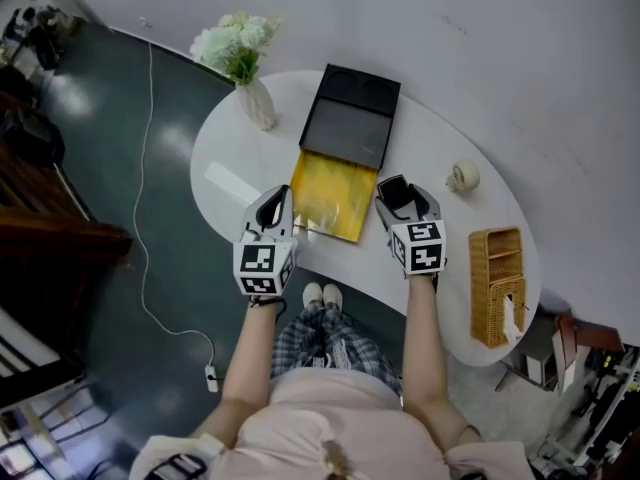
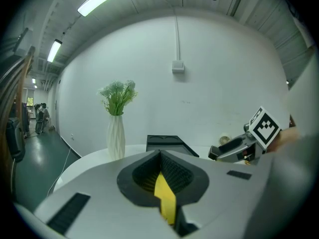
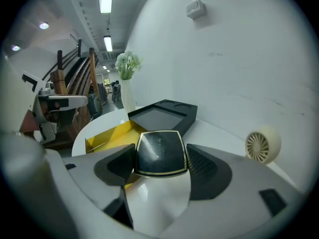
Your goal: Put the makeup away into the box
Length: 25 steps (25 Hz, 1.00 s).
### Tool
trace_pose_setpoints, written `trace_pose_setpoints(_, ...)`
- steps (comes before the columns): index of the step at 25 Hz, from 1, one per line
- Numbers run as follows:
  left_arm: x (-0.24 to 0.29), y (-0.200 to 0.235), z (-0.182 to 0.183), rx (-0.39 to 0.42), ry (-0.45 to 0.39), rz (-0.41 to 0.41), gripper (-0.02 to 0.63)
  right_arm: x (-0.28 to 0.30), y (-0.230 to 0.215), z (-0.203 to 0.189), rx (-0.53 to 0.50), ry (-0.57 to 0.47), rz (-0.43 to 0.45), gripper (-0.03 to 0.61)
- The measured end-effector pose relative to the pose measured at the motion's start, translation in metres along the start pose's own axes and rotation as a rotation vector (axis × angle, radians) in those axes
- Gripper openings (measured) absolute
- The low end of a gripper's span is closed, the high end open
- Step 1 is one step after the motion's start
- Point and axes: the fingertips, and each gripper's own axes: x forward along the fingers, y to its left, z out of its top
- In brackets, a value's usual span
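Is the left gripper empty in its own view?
No, the left gripper is shut on the thin yellow edge of the box.

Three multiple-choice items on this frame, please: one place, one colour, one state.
1. The vase stands: A) left of the black box in the head view; B) on the floor; C) inside it.
2. The flap in the left gripper is: A) red; B) yellow; C) blue.
3. The right gripper is: A) empty; B) shut on a black compact; C) out of view.
Key: 1 A, it stands by the box's left side; 2 B, yellow shows between the jaws; 3 B, both jaws press the compact.
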Motion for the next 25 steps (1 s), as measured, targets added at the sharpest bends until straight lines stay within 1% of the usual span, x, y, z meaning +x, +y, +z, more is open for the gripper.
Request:
trace_pose_setpoints(6, -0.001, 0.015, 0.003, -0.008, -0.008, 0.017, 0.026, 0.020, 0.043, 0.041, -0.061, -0.037, 0.087, 0.334)
trace_pose_setpoints(12, -0.005, 0.033, 0.000, -0.026, -0.002, 0.039, 0.026, 0.052, 0.087, 0.056, -0.094, 0.000, 0.156, 0.334)
trace_pose_setpoints(18, -0.003, 0.047, -0.007, -0.039, 0.009, 0.057, 0.026, 0.085, 0.113, 0.045, -0.092, 0.083, 0.203, 0.334)
trace_pose_setpoints(25, -0.001, 0.059, -0.012, -0.059, 0.020, 0.074, 0.026, 0.114, 0.122, 0.013, -0.083, 0.237, 0.211, 0.334)
